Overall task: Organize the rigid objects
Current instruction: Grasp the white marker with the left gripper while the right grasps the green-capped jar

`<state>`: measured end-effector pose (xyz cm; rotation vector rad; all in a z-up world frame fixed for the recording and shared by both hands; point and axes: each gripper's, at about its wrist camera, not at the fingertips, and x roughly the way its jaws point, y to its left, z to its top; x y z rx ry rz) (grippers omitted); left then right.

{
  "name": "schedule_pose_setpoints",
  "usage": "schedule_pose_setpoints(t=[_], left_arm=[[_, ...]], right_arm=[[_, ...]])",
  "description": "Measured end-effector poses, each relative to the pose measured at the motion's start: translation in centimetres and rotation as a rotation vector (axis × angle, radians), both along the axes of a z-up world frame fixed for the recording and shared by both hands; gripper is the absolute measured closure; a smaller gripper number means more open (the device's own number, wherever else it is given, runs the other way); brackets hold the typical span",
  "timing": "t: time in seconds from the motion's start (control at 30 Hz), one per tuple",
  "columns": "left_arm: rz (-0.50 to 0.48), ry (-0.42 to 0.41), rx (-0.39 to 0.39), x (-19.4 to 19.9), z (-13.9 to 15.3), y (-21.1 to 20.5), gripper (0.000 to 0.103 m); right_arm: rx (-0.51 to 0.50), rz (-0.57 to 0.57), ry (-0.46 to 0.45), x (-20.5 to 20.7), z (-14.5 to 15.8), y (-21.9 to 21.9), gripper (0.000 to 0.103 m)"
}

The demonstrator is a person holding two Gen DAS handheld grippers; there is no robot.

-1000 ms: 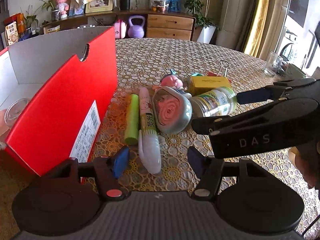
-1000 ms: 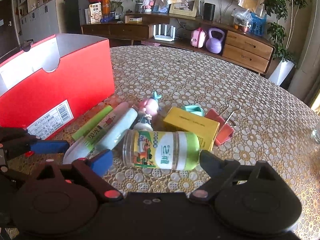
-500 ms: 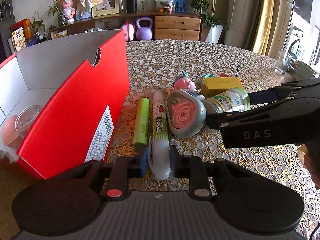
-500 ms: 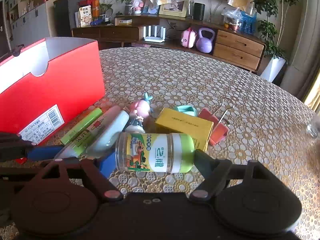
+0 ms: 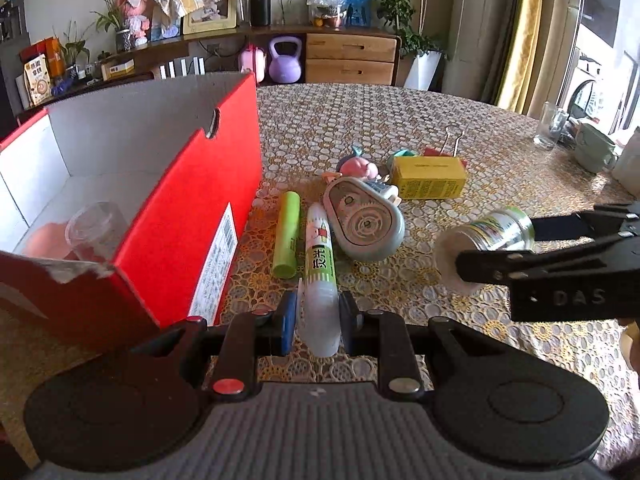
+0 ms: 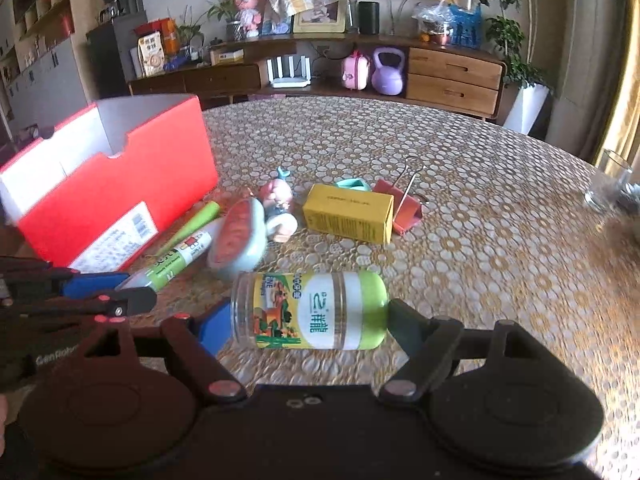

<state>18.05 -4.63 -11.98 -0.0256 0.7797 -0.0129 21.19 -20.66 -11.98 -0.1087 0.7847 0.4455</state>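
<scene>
My left gripper (image 5: 318, 316) is shut on the near end of a white glue tube with a green label (image 5: 320, 264). The tube points away from me beside the red box (image 5: 192, 208). My right gripper (image 6: 310, 320) is shut on a clear jar with a green lid (image 6: 316, 310). It holds the jar sideways by its two ends, just above the tablecloth. In the left wrist view the right gripper (image 5: 496, 246) and the jar (image 5: 492, 236) hang at the right. In the right wrist view the left gripper (image 6: 132, 290) and the glue tube (image 6: 180, 254) are at the left.
The open red box (image 6: 120, 192) holds a clear cup (image 5: 98, 228) and an orange object (image 5: 44, 240). On the lace cloth lie a green tube (image 5: 287, 236), a tape dispenser (image 5: 362, 220), a pink figurine (image 5: 358, 168), a yellow box (image 5: 430, 178) and a binder clip (image 5: 452, 140). A glass (image 5: 554, 130) and a mug (image 5: 596, 152) stand far right.
My left gripper closed on the glue tube. My right gripper closed on the jar's ends, lifted it off the cloth and carried it away from the tape dispenser.
</scene>
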Motion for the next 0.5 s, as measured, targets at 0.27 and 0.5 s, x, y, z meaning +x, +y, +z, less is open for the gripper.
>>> schedule_pose_setpoints(t=[0.27, 0.5], left_arm=[[-0.013, -0.053, 0.008, -1.8, 2.6, 0.3, 0.081], [-0.033, -0.104, 0.040, -2.0, 4.8, 0.2, 0.081]], right_arm=[[0.041, 0.013, -0.044, -3.1, 2.8, -0.2, 0.022], [0.054, 0.023, -0.080, -4.8, 4.9, -0.4, 0.022]])
